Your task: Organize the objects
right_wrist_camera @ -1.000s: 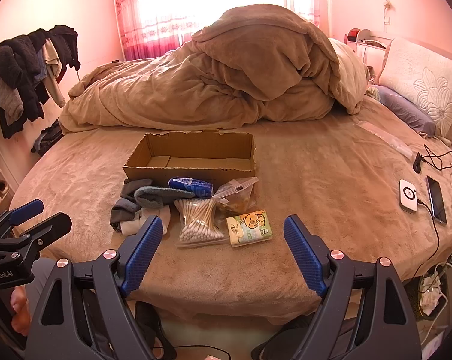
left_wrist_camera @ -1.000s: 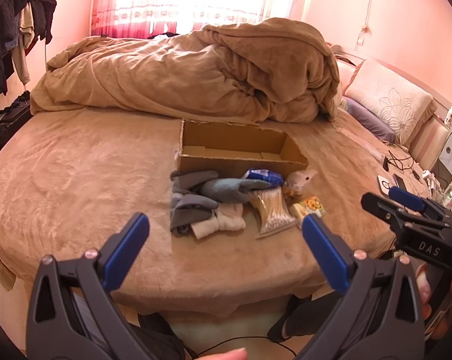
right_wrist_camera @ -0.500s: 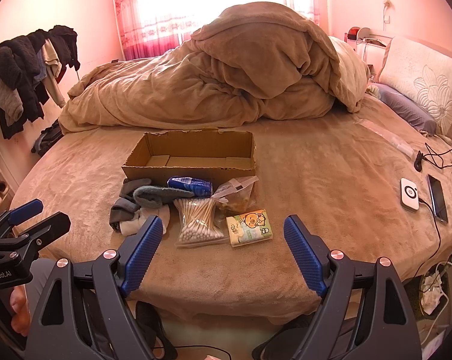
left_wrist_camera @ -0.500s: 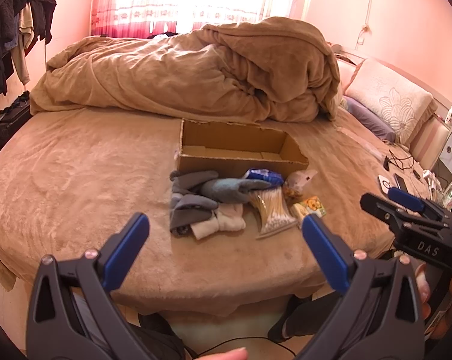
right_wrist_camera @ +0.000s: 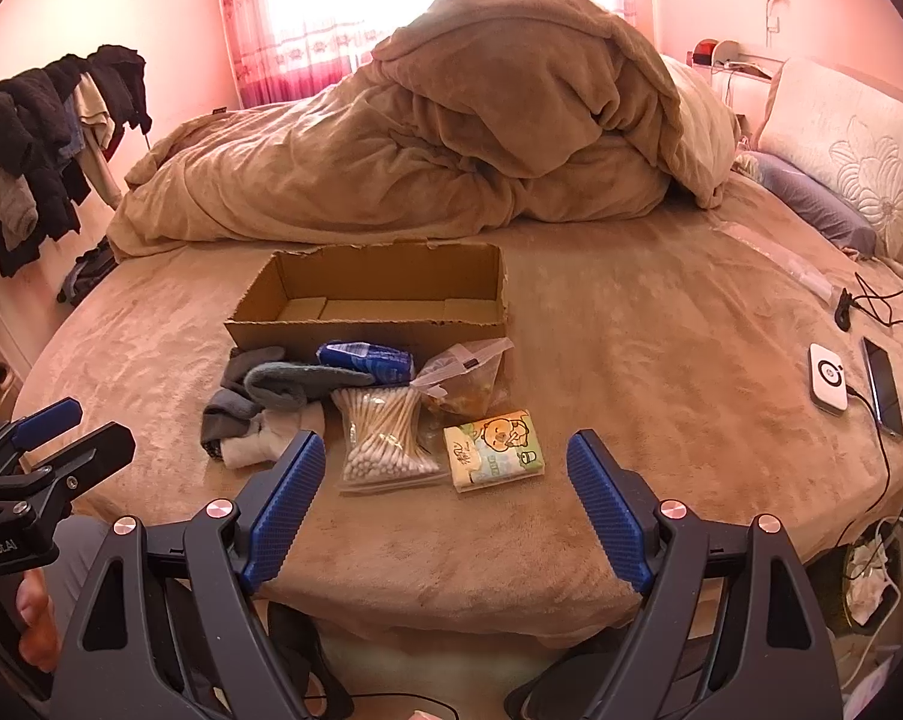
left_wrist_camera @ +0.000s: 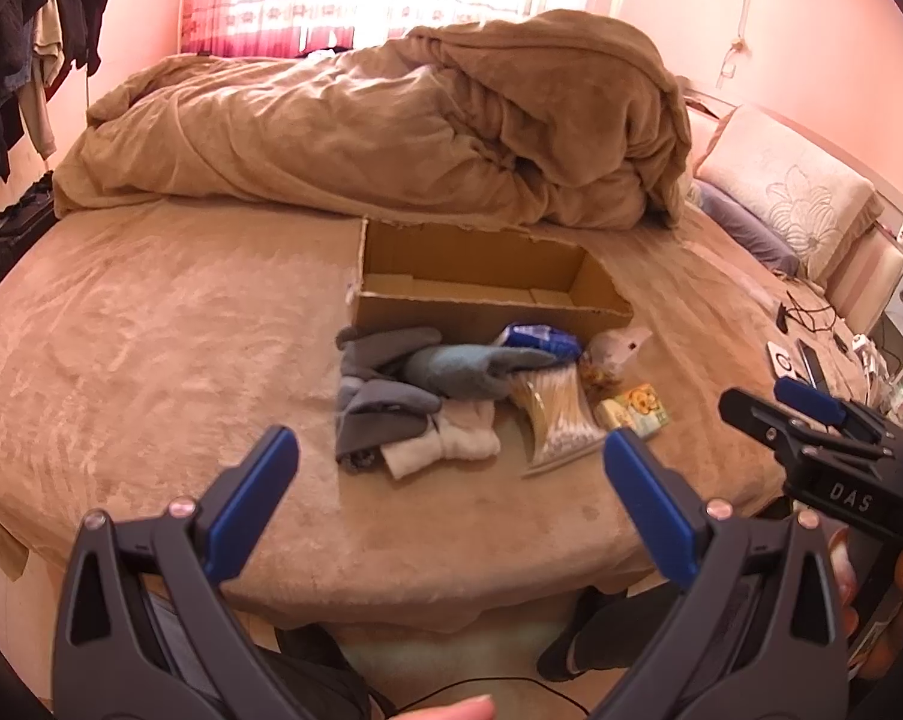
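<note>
While both grippers hang wide and empty off the bed edge, the right gripper (right_wrist_camera: 445, 492) sits nearer the cotton swab bag (right_wrist_camera: 385, 441), whose long axis points toward the cardboard box (right_wrist_camera: 367, 333) beyond.

Your left gripper (left_wrist_camera: 451, 468) hangs wide open and empty over the bed (left_wrist_camera: 151, 360) edge, with the socks (left_wrist_camera: 409, 396) at twelve o'clock, the cardboard box (left_wrist_camera: 487, 294) behind them and the right gripper (left_wrist_camera: 811, 420) at three o'clock.
</note>
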`<state>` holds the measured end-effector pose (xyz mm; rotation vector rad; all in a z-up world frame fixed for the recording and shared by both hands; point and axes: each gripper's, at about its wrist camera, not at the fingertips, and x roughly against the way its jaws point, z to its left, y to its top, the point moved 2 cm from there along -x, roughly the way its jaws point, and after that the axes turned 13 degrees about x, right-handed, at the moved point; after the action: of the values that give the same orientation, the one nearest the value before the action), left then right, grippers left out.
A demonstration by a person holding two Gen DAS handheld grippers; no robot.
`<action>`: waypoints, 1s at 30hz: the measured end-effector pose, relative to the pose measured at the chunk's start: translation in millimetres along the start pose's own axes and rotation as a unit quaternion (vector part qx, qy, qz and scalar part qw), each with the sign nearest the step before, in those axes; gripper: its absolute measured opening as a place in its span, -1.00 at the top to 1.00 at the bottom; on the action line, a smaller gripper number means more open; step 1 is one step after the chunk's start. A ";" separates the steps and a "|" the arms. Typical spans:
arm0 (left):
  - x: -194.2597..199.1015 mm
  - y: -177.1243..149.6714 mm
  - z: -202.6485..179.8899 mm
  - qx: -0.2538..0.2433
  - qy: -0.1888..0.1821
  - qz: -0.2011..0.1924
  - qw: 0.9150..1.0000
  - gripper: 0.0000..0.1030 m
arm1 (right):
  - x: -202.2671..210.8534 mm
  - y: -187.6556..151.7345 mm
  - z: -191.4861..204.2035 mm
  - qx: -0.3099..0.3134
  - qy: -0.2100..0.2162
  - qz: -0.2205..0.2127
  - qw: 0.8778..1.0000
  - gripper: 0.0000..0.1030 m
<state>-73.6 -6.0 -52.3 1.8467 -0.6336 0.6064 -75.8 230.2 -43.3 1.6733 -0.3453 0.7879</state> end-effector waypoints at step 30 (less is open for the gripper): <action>-125.5 -22.6 38.0 0.068 0.008 0.108 0.992 -0.41 | -126.8 -33.4 -19.9 0.027 0.016 0.086 0.996 -0.66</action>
<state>-145.9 -16.5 -163.5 1.9123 -0.8048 0.8227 -153.8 234.3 -150.5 1.6955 -0.4535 0.9569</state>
